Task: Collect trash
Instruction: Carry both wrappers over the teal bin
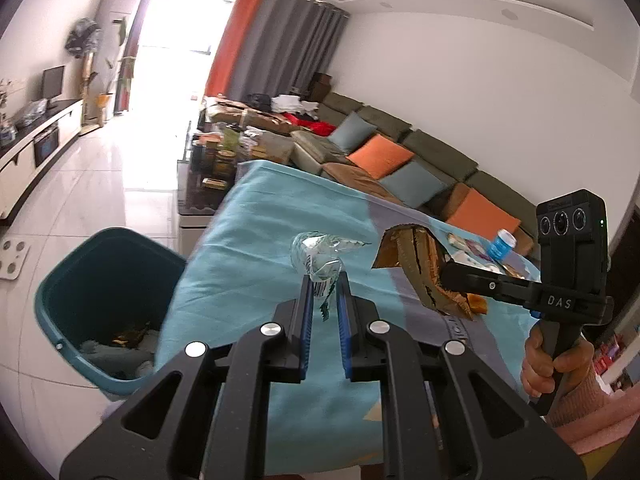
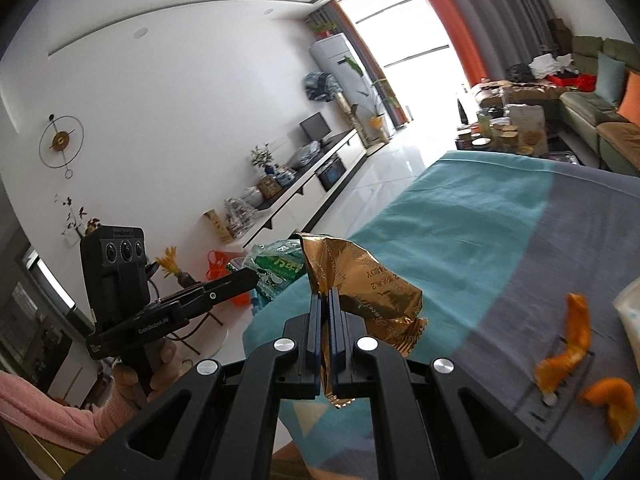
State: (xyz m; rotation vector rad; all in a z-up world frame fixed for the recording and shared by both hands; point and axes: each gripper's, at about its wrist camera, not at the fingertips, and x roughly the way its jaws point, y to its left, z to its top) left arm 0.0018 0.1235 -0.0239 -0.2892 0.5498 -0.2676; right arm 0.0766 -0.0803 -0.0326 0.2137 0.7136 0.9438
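Note:
My left gripper (image 1: 325,285) is shut on a crumpled clear and green plastic wrapper (image 1: 320,254), held above the teal tablecloth (image 1: 256,248). The same wrapper (image 2: 276,270) shows in the right wrist view at the left gripper's tip (image 2: 252,276). My right gripper (image 2: 329,295) is shut on a gold foil snack bag (image 2: 360,280), also over the cloth; the left wrist view shows that bag (image 1: 416,264) at the right gripper's tip (image 1: 444,274). A teal trash bin (image 1: 104,300) with some waste inside stands on the floor left of the table.
Orange peel pieces (image 2: 572,344) lie on the grey part of the cloth (image 2: 532,256). A blue-capped bottle (image 1: 502,243) and packets sit at the table's far right. Beyond are a cluttered coffee table (image 1: 216,160), a sofa (image 1: 400,148) and a TV cabinet (image 2: 320,168).

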